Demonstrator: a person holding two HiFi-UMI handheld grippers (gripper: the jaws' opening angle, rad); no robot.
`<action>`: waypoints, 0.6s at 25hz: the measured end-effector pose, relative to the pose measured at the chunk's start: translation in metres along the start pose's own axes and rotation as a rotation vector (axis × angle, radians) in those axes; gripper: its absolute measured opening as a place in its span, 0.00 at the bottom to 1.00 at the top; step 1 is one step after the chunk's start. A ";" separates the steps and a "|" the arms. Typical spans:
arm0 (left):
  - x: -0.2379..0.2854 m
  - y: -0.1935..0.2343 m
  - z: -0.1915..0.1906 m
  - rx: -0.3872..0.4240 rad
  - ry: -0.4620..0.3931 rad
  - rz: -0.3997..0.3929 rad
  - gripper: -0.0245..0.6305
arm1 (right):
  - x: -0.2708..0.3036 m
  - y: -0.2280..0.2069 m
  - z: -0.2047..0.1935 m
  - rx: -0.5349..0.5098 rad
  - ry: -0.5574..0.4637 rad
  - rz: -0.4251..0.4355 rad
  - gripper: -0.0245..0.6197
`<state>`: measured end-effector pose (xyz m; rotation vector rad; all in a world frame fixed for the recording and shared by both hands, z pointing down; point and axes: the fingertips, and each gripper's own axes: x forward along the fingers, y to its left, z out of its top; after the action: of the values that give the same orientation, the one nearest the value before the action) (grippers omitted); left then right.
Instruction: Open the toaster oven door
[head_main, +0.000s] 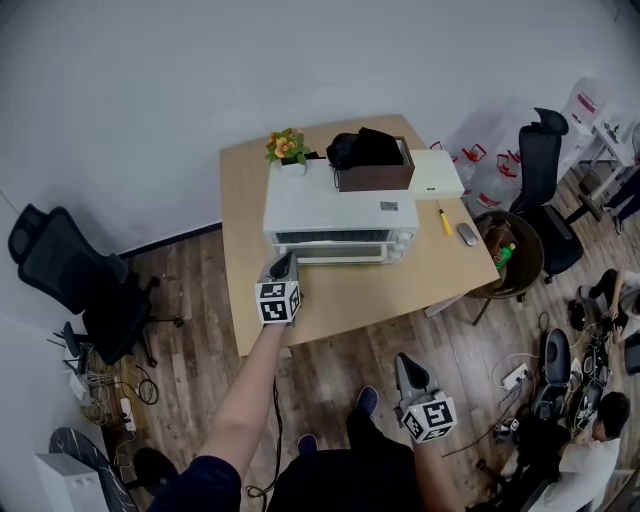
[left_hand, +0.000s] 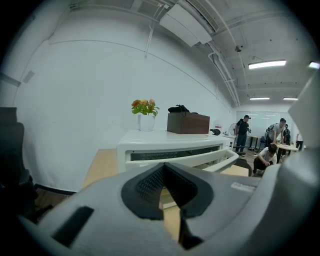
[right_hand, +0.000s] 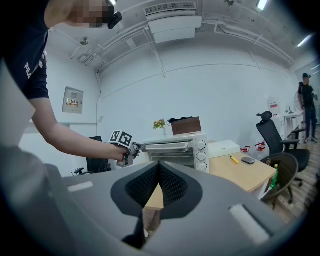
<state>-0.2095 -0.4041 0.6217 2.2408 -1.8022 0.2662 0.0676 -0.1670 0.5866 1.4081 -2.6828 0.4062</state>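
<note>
A white toaster oven (head_main: 338, 212) stands on the wooden table (head_main: 250, 230), its door handle (head_main: 345, 256) facing me. My left gripper (head_main: 284, 263) reaches to the left end of that handle, and its jaws look shut. In the left gripper view the left gripper (left_hand: 165, 187) has nothing visible between its pads, and the handle (left_hand: 200, 159) runs just beyond them. In the right gripper view the door's top edge (right_hand: 167, 146) leans slightly out, with the left gripper (right_hand: 132, 148) at its end. My right gripper (head_main: 405, 366) hangs shut and empty, low and clear of the table.
On the oven sit a flower pot (head_main: 286, 148), a brown box (head_main: 376, 176) and a black bag (head_main: 358, 148). A white flat box (head_main: 437, 172), yellow marker (head_main: 444, 220) and mouse (head_main: 467, 234) lie to the right. Office chairs (head_main: 75, 275) (head_main: 540, 160) flank the table.
</note>
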 end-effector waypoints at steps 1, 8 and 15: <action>-0.001 0.000 -0.001 -0.002 -0.001 0.000 0.03 | 0.000 0.001 0.000 -0.001 -0.001 0.002 0.05; -0.008 -0.002 -0.006 -0.010 -0.002 -0.006 0.03 | -0.003 0.004 0.000 0.006 -0.004 0.005 0.05; -0.016 -0.005 -0.013 -0.008 0.001 -0.004 0.03 | -0.005 0.005 0.004 0.004 -0.010 0.012 0.05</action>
<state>-0.2075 -0.3842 0.6291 2.2384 -1.7957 0.2590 0.0665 -0.1613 0.5811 1.3996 -2.7010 0.4073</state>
